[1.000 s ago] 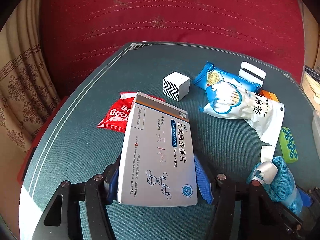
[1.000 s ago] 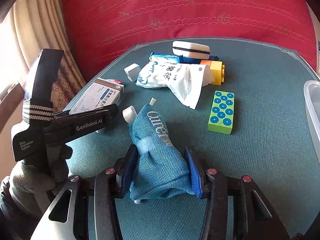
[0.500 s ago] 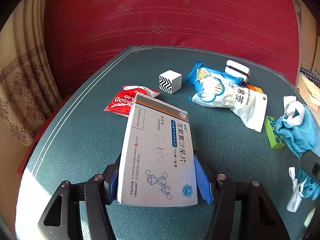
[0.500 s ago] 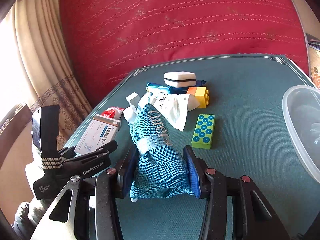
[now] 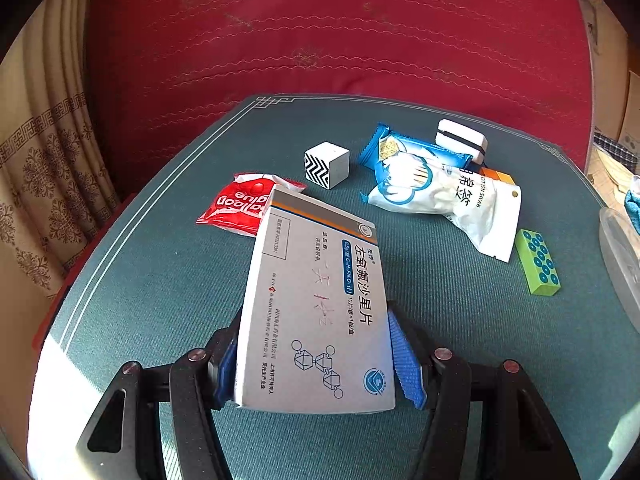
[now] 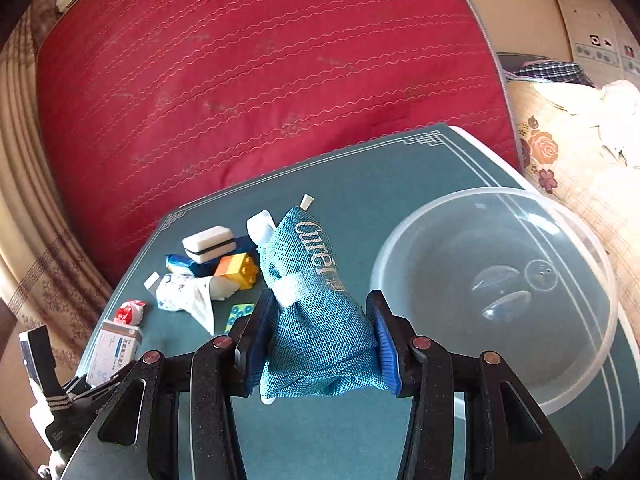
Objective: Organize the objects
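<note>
Bowl point(image 6: 496, 300) seen whole only in right view, cube point(image 5: 326, 164) only in left.

The desk point(image 5: 168, 280) wears matt woven cloth, the medicine box point(image 5: 316, 312) is smooth card, the pouch point(image 6: 320, 320) coarse mesh, the bowl point(image 6: 560, 380) glossy clear plastic.

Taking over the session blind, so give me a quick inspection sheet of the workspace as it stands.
Surface: teal table mat, bare at the near side.
Job's things: medicine box; blue mesh pouch; clear plastic bowl, empty.
Clutter: red packet, zigzag cube, cotton swab bag, blue snack pack, green block, white case, orange-yellow brick.
Grippers: left gripper clamps the box; right gripper clamps the pouch beside the bowl.
Cables: nothing seen.
Surroundings: red quilted cushion, curtain.
</note>
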The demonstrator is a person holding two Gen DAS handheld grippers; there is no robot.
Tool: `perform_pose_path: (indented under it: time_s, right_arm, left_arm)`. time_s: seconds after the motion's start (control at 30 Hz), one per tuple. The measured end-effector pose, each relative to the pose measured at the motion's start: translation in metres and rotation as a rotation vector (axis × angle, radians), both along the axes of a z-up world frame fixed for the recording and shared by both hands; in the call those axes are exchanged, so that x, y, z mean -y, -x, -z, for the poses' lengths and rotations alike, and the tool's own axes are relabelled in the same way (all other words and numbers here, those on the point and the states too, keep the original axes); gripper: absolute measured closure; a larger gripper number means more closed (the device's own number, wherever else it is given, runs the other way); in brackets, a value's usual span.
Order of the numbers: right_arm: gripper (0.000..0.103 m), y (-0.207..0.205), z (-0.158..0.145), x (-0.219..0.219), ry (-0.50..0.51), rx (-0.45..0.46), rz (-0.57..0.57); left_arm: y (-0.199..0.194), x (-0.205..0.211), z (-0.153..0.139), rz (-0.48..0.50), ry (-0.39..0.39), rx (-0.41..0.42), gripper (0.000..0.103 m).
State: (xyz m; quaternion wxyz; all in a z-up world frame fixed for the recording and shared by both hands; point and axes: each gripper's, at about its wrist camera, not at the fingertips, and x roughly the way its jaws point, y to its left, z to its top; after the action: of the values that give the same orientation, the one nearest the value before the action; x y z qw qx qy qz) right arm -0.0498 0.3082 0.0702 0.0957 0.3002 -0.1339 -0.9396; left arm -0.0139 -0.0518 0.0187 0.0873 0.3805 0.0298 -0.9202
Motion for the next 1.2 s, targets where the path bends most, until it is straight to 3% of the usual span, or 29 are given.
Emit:
perform_pose_path:
  time_s: [0.2,0.4,0.7,1.2]
  right_arm:
    - [0.056,0.006,0.001,-0.053,-0.046,0.028,0.186]
    - [0.056,0.01,0.017,-0.093,-0.049,0.093,0.299]
    - [0.054,0.012,0.03,-0.105,-0.049,0.133,0.319]
    - [0.054,0.007,0.027,-0.109,-0.054,0.102,0.345]
  left_arm:
    - [-0.002,-0.013,-0.003,0.032,-0.001,-0.005,0.037]
    - [-0.003,-0.025,-0.007,0.07,-0.004,-0.015,0.037]
    - [-0.002,-0.031,-0.008,0.087,-0.005,-0.013,0.037]
    - [0.006,-0.065,-0.021,0.14,-0.003,-0.028,0.037]
